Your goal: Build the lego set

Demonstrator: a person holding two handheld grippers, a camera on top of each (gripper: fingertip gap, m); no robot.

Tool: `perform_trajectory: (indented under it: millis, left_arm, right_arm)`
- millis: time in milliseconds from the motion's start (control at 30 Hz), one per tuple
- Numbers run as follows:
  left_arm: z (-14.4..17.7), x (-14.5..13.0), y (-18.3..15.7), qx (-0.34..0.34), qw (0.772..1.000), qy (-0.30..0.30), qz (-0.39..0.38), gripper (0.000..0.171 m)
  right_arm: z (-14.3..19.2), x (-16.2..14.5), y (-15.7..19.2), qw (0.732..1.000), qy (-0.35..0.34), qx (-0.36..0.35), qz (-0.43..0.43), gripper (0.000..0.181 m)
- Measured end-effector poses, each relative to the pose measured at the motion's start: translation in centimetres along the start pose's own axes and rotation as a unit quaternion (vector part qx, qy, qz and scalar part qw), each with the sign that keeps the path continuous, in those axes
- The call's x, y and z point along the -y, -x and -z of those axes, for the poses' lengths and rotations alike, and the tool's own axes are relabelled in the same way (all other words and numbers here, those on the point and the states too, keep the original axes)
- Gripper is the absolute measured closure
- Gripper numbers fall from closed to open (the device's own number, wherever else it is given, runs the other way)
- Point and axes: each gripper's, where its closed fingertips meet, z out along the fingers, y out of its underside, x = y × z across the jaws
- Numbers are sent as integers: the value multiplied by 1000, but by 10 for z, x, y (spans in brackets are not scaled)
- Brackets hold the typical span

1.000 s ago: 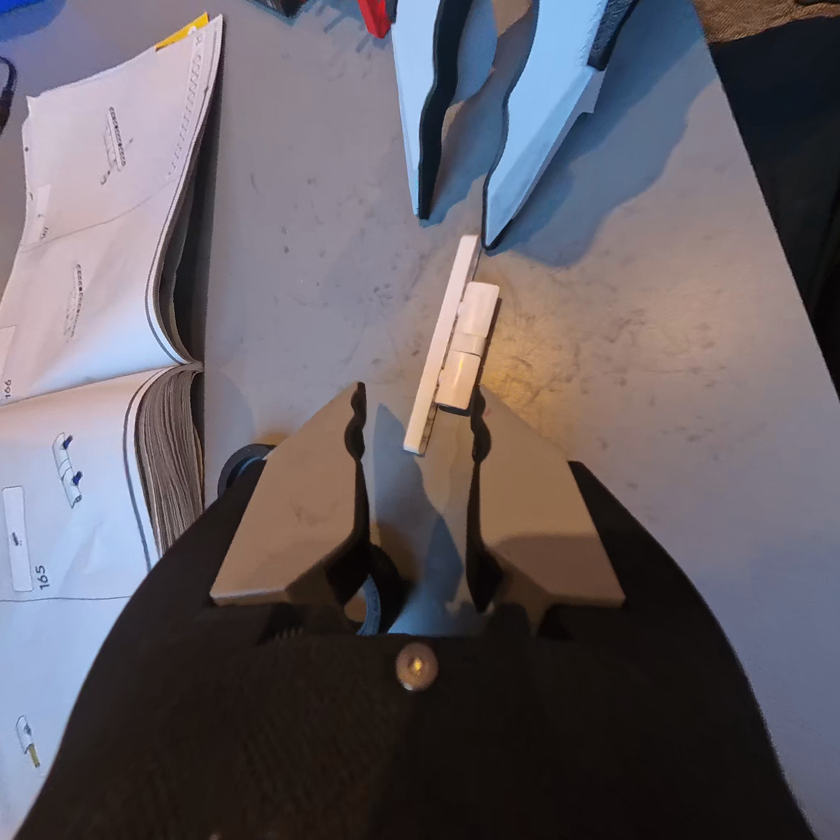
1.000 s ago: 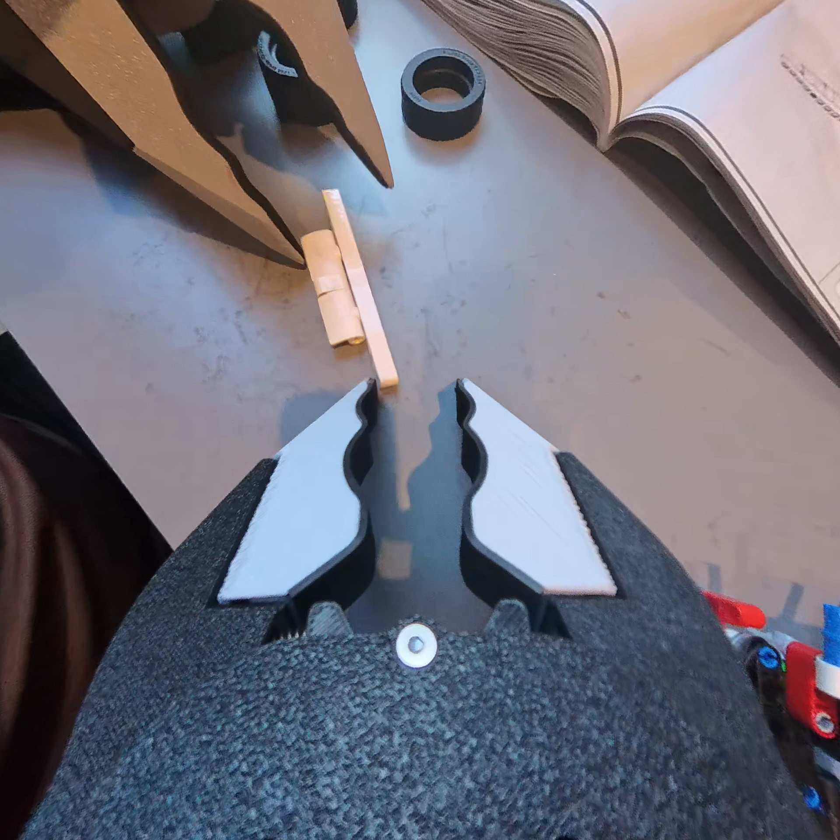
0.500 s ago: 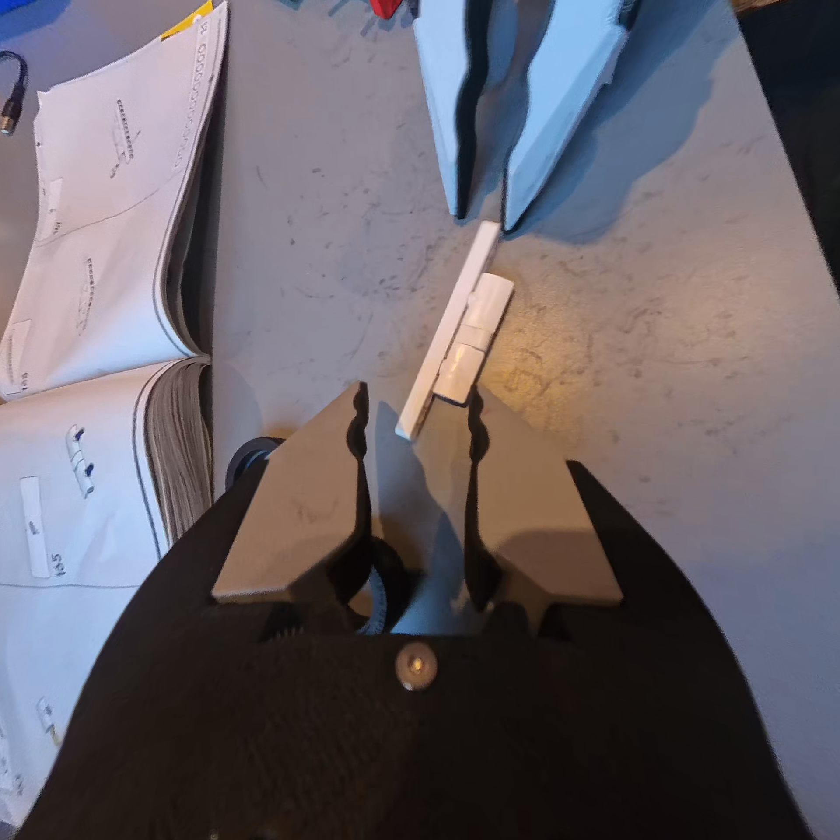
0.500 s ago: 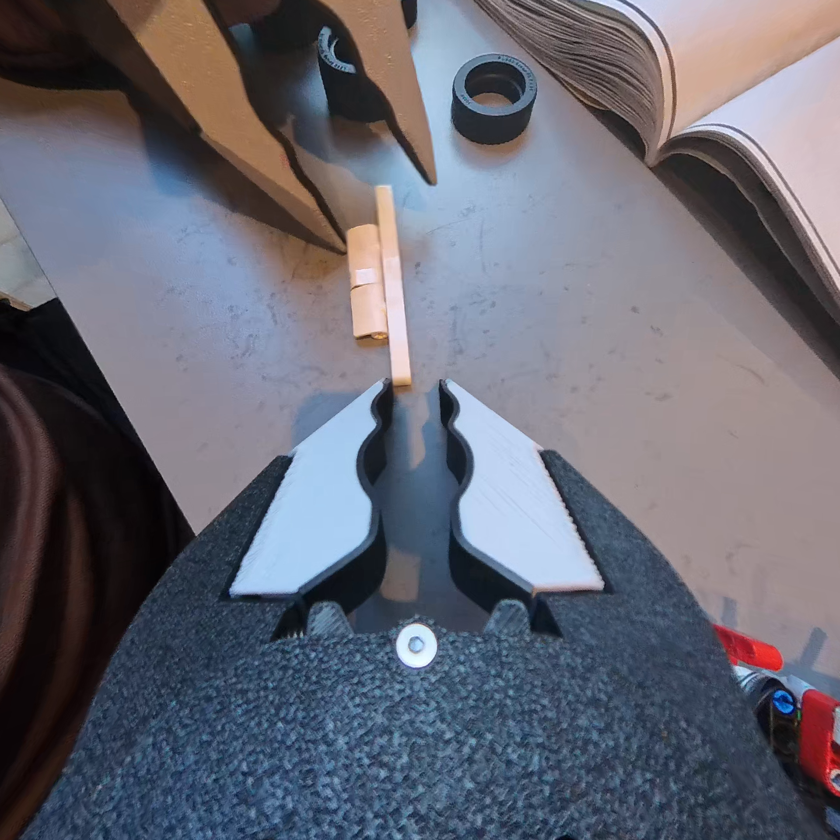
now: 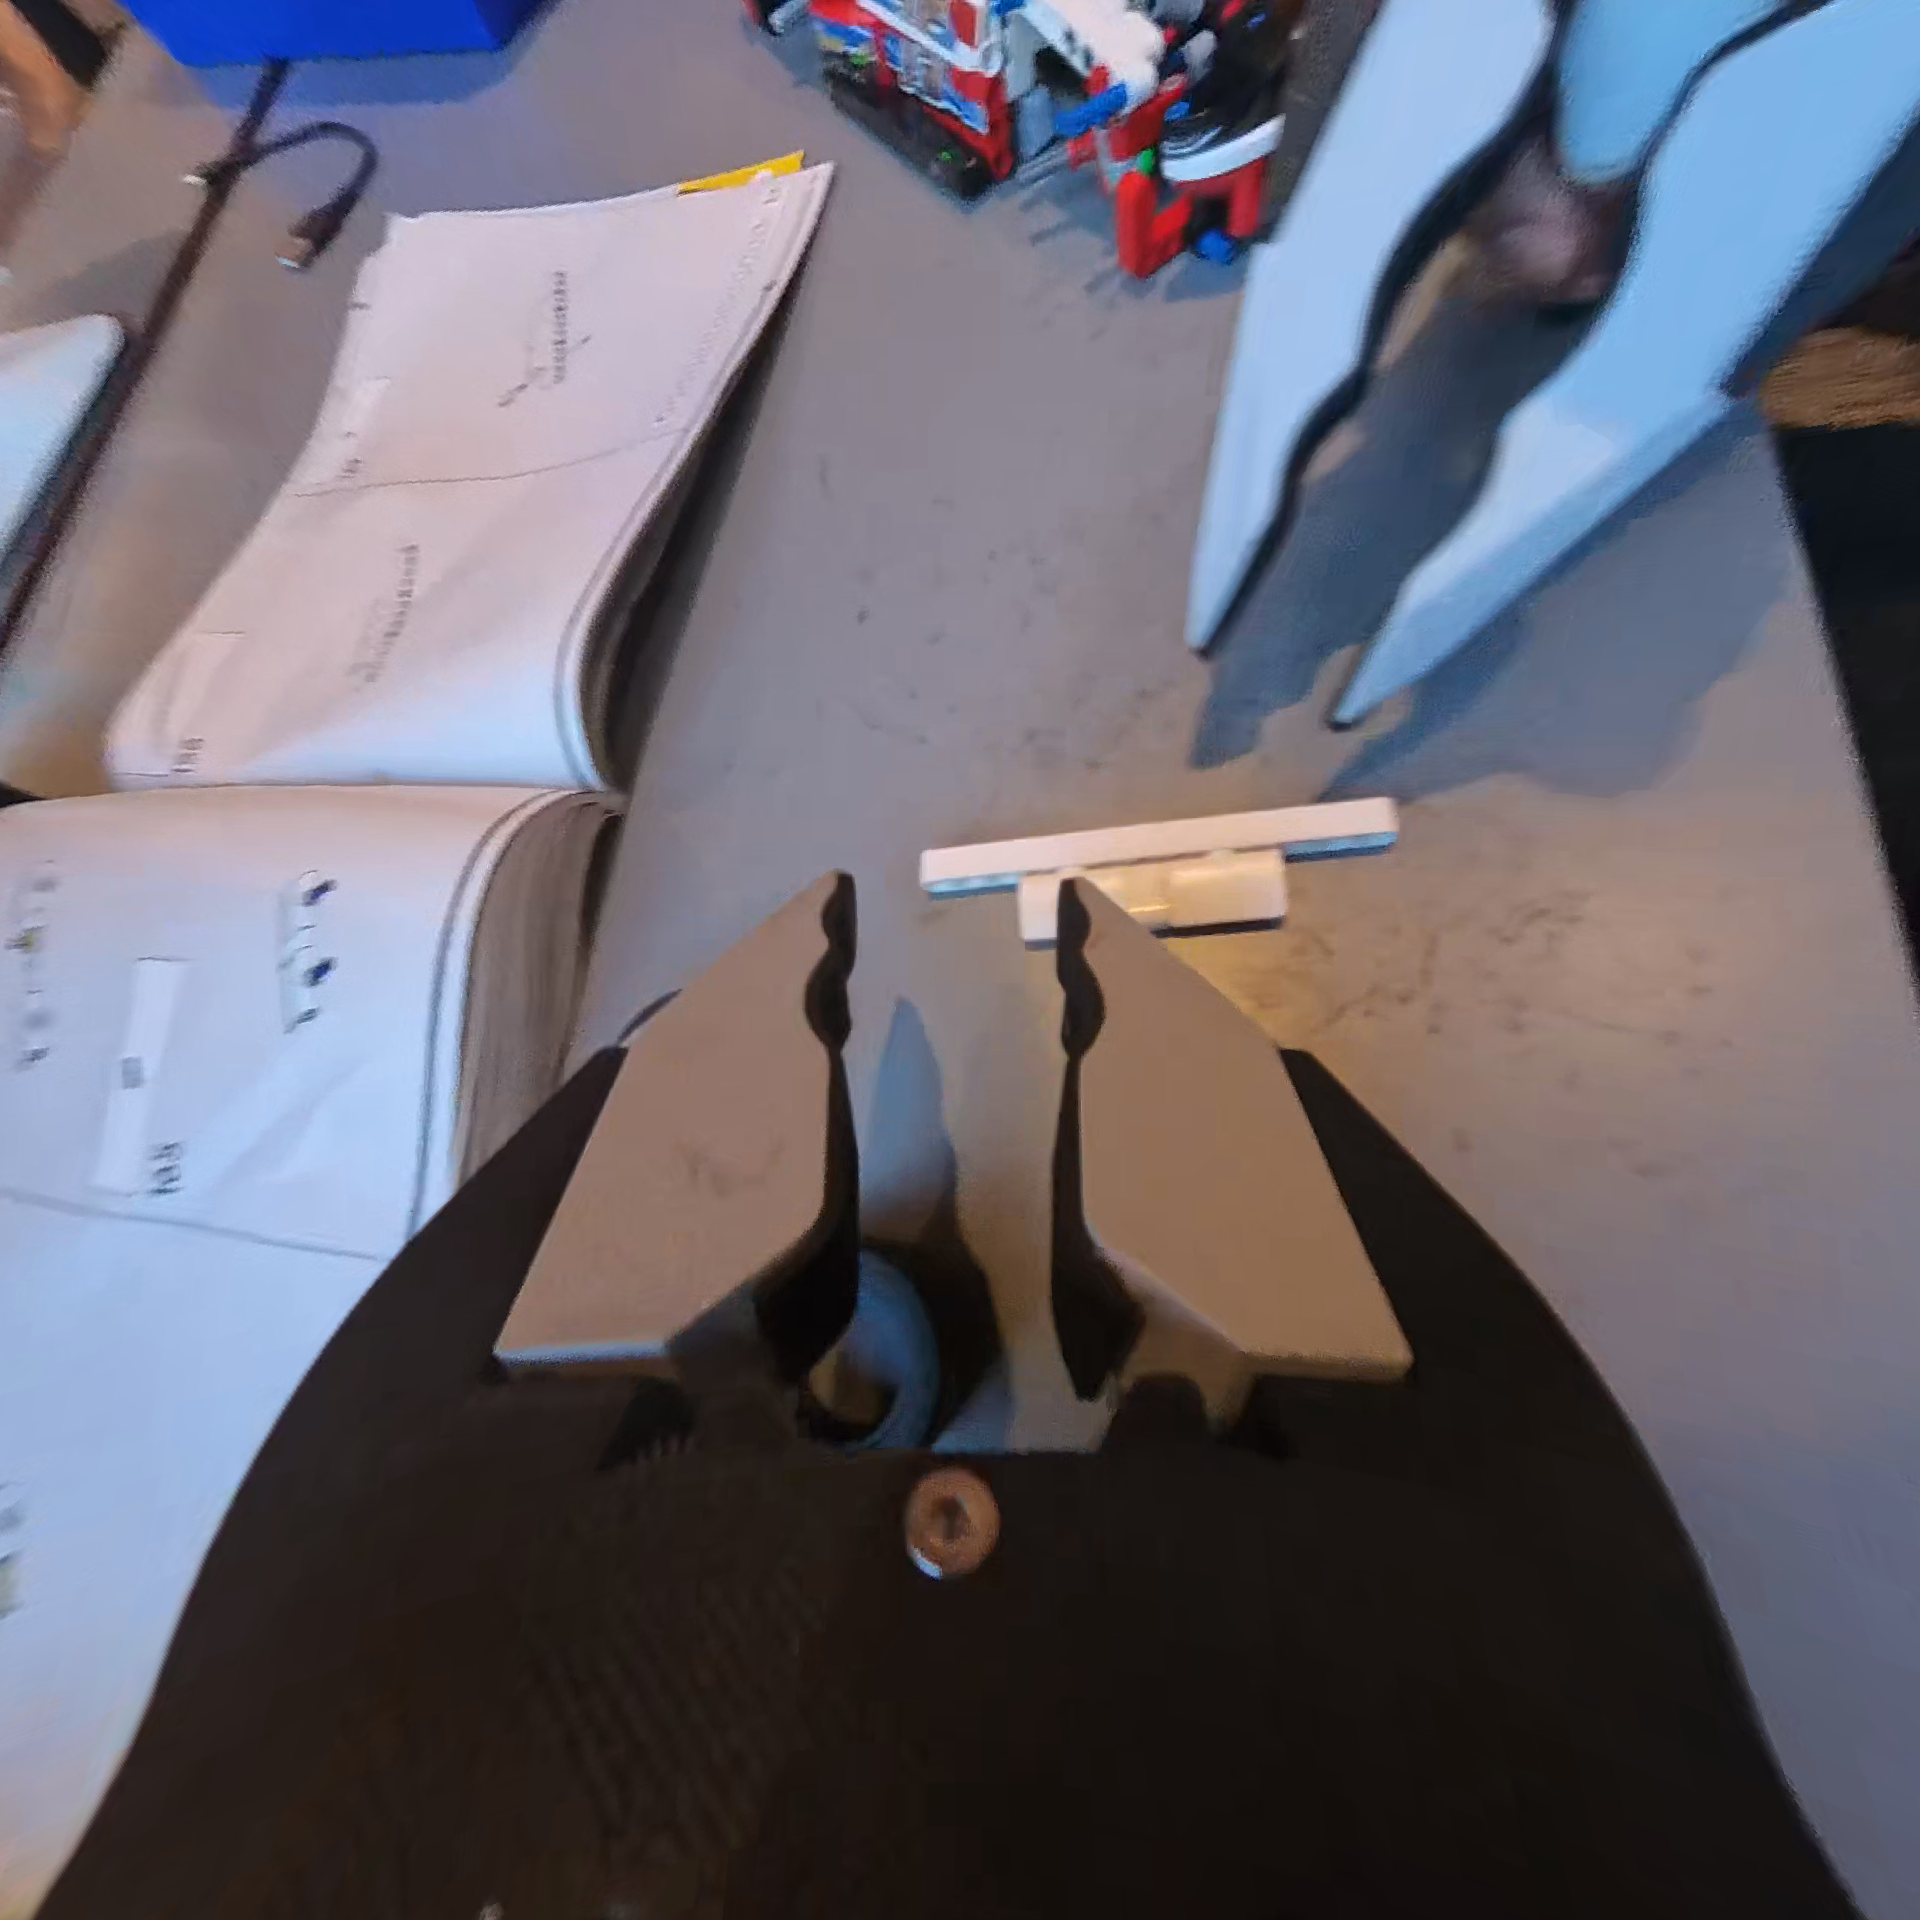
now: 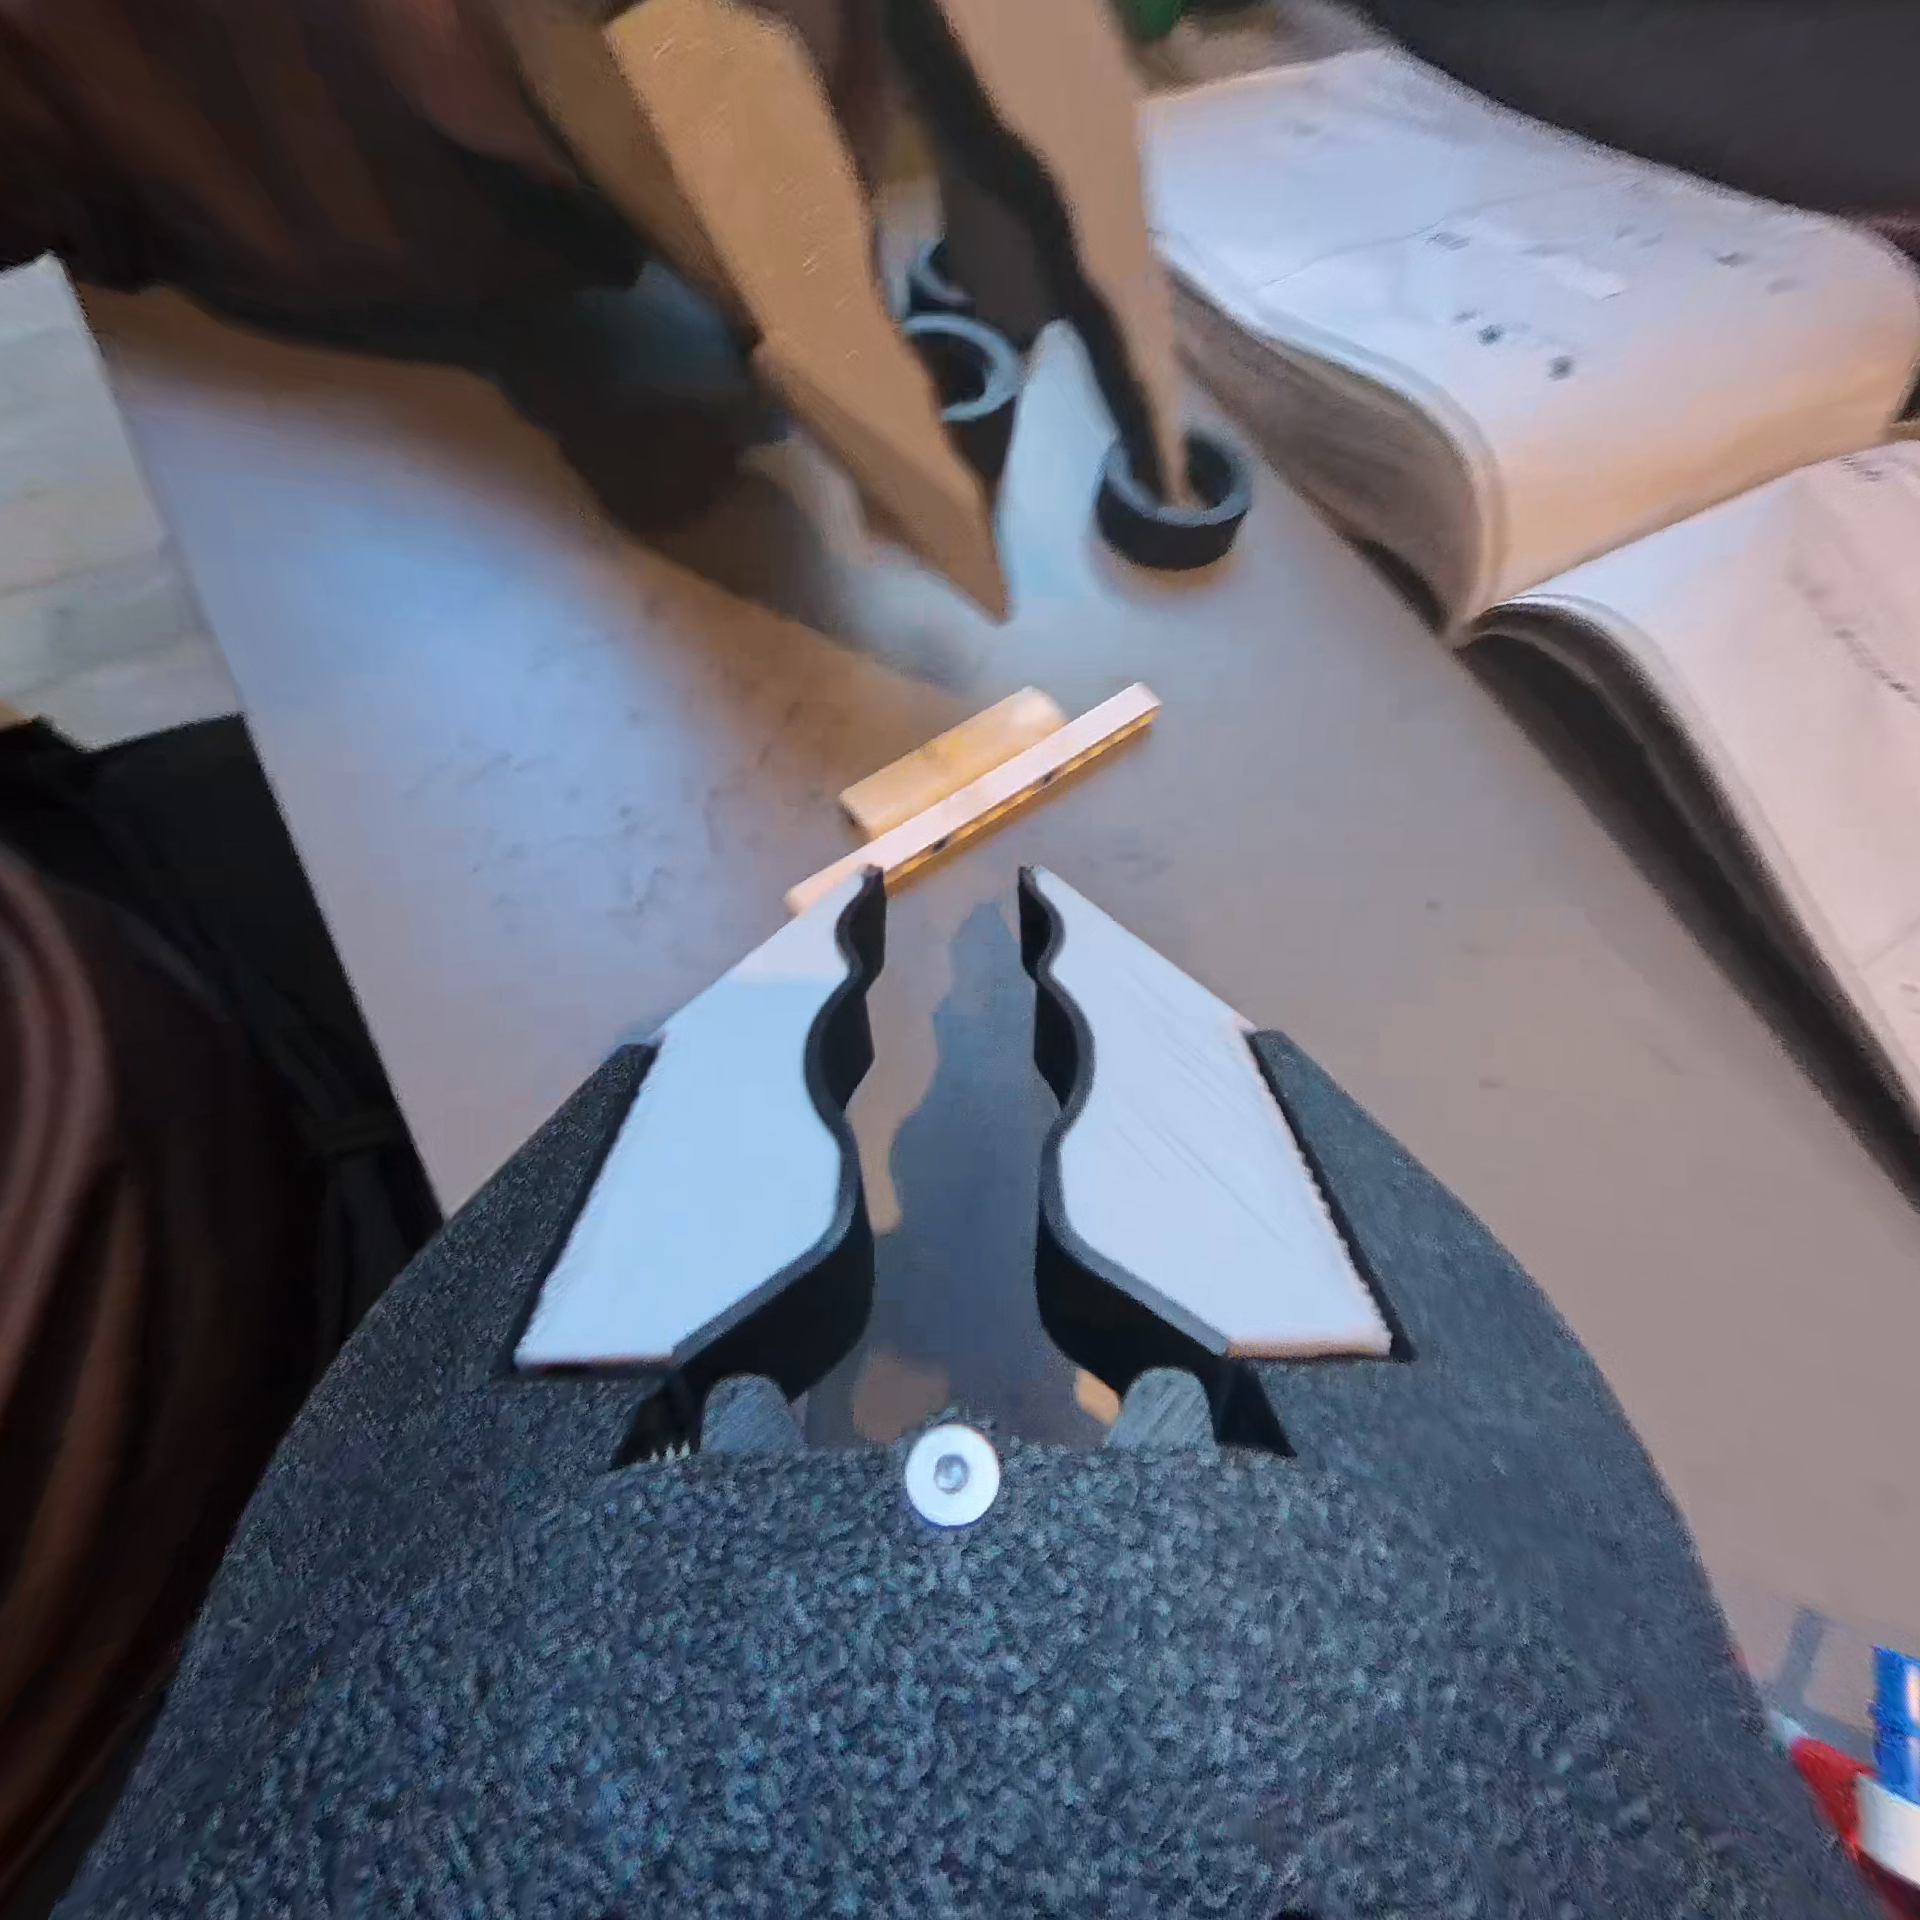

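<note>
— So, through the left wrist view, what were your tongs doing?

— My left gripper [image 5: 956, 899] stood moderately spread and held nothing. The white lego piece [image 5: 1158, 868], a long thin plate with a short block clipped to its side, lay flat on the grey table [image 5: 1558, 1091] at one o'clock from my fingertips, crosswise to them. The right-hand fingertip overlapped the block's near end; whether it touched, I couldn't tell.

— Why lying loose like that?

— I judged it needed turning before either gripper could pinch it across its thin width. The instruction booklet [image 5: 468, 499] lay open at ten o'clock, kept where I could check the step, and the half-built model [image 5: 1039, 94] waited at twelve.

— And the right wrist view?

— My right gripper [image 6: 951, 883] had a narrower gap, also empty. The same piece sat at twelve o'clock, slanting, its near end just beside my left-hand fingertip. Black tyres [image 6: 1169, 509] rested farther off at twelve, beside the booklet.

— So both flanked it?

— Yes, one from each side, probably to steady and lift it.
</note>
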Motion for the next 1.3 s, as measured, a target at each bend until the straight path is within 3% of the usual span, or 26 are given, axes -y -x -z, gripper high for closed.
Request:
perform_trajectory:
  millis: [200, 333, 433, 567, 667, 767, 833, 933, 1067, 1100, 1167, 1233, 1267, 1300]
  left_arm:
    - [-16, -15, -28, -52, 997, 51, -36, 133]
    - [-24, -3, -46, -54, 996, 23, -74, 134]
    - [-18, 12, -54, -33, 997, 16, -61, 132]
    - [31, 29, -28, 66, 998, -5, 15, 142]
    - [108, 26, 7, 168, 981, -11, 92, 137]
    - [202, -9, 42, 289, 939, -9, 186, 133]
    - [241, -52, 42, 301, 922, 27, 243, 105]
    - [252, -112, 8, 220, 936, 101, 256, 112]
    - [247, -198, -19, 144, 916, 239, 288, 97]
    - [244, -208, -23, 132, 915, 250, 289, 88]
    - [247, -207, -26, 111, 921, 261, 265, 102]
    - [247, -186, -24, 75, 935, 215, 273, 120]
    - [252, -176, -9, 97, 939, 185, 274, 106]
    - [261, -172, 10, 135, 937, 168, 274, 105]
  right_arm:
    - [1, 22, -27, 997, -63, -52, -12, 156]
    - [2, 33, -33, 994, -95, -41, -26, 151]
    - [5, 39, -34, 992, -119, -34, -29, 148]
    - [2, 41, -31, 992, -118, -24, -22, 148]
    - [-1, 40, -27, 994, -112, -21, -5, 148]
    - [-2, 40, -24, 994, -107, -24, 8, 148]
    - [-2, 40, -24, 994, -109, -27, 12, 148]
    - [-2, 40, -25, 994, -110, -27, 8, 149]
    - [-3, 40, -27, 994, -107, -27, 3, 149]
    - [-4, 40, -27, 994, -104, -29, 4, 149]
    - [-6, 38, -27, 995, -95, -35, 8, 149]
    - [-9, 36, -28, 995, -85, -43, 15, 149]
    - [-10, 36, -29, 995, -81, -49, 18, 149]
    - [-11, 35, -31, 995, -78, -55, 20, 150]
